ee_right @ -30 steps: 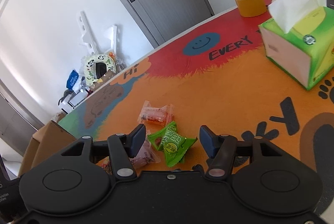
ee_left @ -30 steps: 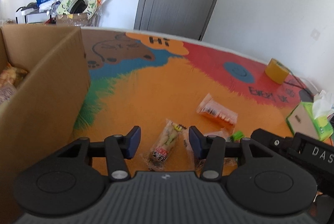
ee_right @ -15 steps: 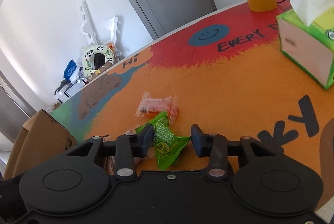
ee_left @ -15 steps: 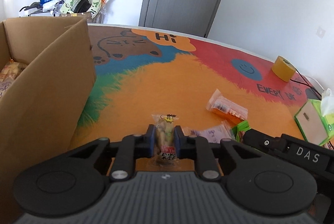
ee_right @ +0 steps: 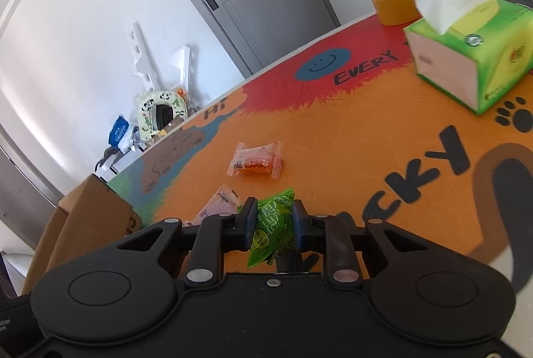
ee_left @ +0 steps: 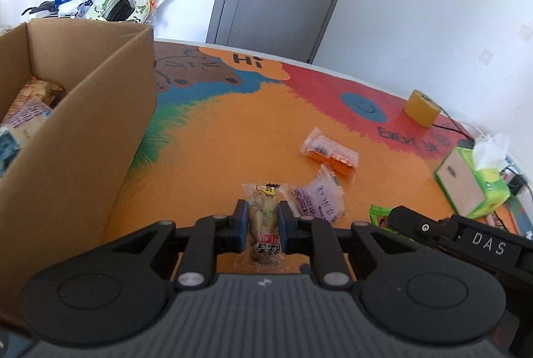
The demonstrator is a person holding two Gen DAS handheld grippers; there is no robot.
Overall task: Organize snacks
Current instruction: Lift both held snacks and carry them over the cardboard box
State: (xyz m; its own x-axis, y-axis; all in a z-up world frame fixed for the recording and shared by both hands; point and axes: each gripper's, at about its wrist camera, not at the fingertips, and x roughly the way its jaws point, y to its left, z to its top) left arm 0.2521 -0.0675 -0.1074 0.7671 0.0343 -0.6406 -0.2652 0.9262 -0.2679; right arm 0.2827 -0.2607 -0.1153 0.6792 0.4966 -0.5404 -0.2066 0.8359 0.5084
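My left gripper (ee_left: 263, 218) is shut on a clear-wrapped yellowish snack packet (ee_left: 264, 214), held just above the colourful mat. My right gripper (ee_right: 273, 221) is shut on a green snack packet (ee_right: 271, 229), also lifted off the mat. An orange snack packet (ee_left: 329, 153) lies on the mat ahead; it also shows in the right wrist view (ee_right: 256, 159). A pale purple packet (ee_left: 319, 199) lies right of my left gripper, and left of my right one (ee_right: 216, 208). The open cardboard box (ee_left: 83, 138) stands at the left with several snacks inside.
A green tissue box (ee_right: 473, 58) stands at the right on the mat, with a yellow tape roll (ee_right: 394, 4) behind it. The tissue box (ee_left: 473, 184) and tape roll (ee_left: 419, 108) also show in the left wrist view. A grey door and clutter stand beyond the table.
Both grippers closed: the left on the yellowish packet, the right on the green packet. Both packets have since been lifted slightly off the mat.
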